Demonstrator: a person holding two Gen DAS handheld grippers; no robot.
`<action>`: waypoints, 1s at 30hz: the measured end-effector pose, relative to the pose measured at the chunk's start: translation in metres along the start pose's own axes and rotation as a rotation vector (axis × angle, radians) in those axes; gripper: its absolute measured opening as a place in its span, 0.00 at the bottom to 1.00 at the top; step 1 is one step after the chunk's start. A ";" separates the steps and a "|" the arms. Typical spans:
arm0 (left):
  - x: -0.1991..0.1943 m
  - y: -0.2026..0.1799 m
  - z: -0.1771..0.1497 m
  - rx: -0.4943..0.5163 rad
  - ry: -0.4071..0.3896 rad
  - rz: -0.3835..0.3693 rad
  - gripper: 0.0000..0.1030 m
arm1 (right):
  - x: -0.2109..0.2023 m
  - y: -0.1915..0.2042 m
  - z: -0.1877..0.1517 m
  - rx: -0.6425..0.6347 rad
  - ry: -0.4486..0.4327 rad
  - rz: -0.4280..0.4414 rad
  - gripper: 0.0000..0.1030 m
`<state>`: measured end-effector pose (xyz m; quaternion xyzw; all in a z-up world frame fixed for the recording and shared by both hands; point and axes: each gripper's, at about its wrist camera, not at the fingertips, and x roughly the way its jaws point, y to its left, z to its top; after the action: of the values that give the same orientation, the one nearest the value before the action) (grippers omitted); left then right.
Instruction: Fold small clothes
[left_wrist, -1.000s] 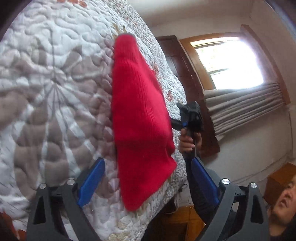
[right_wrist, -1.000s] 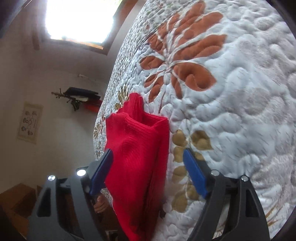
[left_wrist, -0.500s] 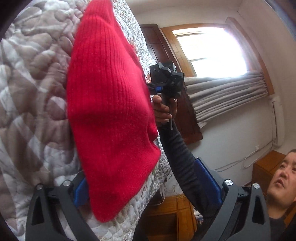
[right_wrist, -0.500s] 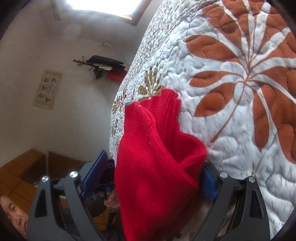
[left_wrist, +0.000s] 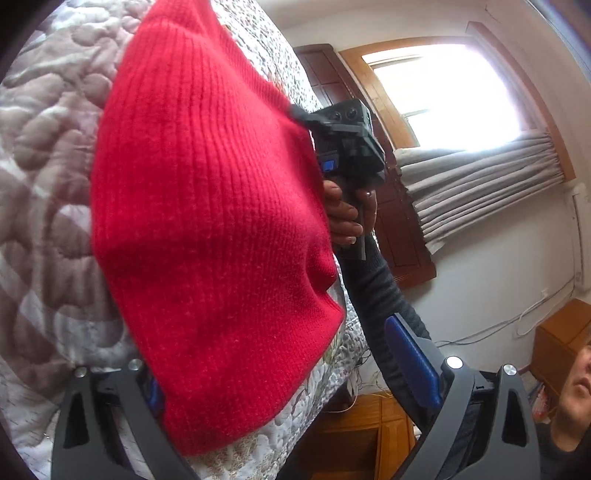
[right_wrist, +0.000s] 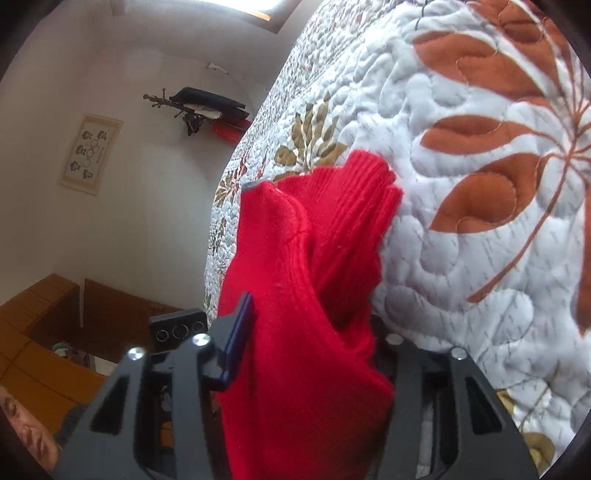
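Right jaws pinch red knit garment (right_wrist: 295, 332); left jaws gape.

The red knit garment (left_wrist: 207, 229) fills the space between the left tongs (left_wrist: 291, 376) and blocks the quilt (left_wrist: 40, 155) behind it. The right tongs (right_wrist: 314, 354) and hand (left_wrist: 343, 218) occupy its far edge. Open quilt (right_wrist: 480, 221) beside the garment (right_wrist: 306, 295) is unobstructed.

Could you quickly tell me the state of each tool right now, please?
Left tool: open, its fingers set wide around the lower edge of the red knit garment.
Right tool: closed on the red knit garment's bunched edge.
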<state>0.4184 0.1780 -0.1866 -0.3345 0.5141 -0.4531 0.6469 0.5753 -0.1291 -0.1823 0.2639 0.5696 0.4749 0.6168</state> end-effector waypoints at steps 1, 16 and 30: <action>-0.002 0.002 0.000 -0.009 -0.004 0.007 0.89 | 0.000 -0.001 0.000 0.003 -0.007 0.005 0.45; -0.019 0.038 0.007 -0.107 0.026 -0.467 0.96 | -0.008 -0.010 -0.005 0.040 -0.056 0.038 0.34; 0.001 0.026 0.021 -0.048 0.107 -0.049 0.59 | -0.009 -0.006 -0.005 0.039 -0.057 0.013 0.35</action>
<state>0.4449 0.1860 -0.2051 -0.3376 0.5504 -0.4737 0.5989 0.5730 -0.1413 -0.1847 0.2931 0.5592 0.4597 0.6245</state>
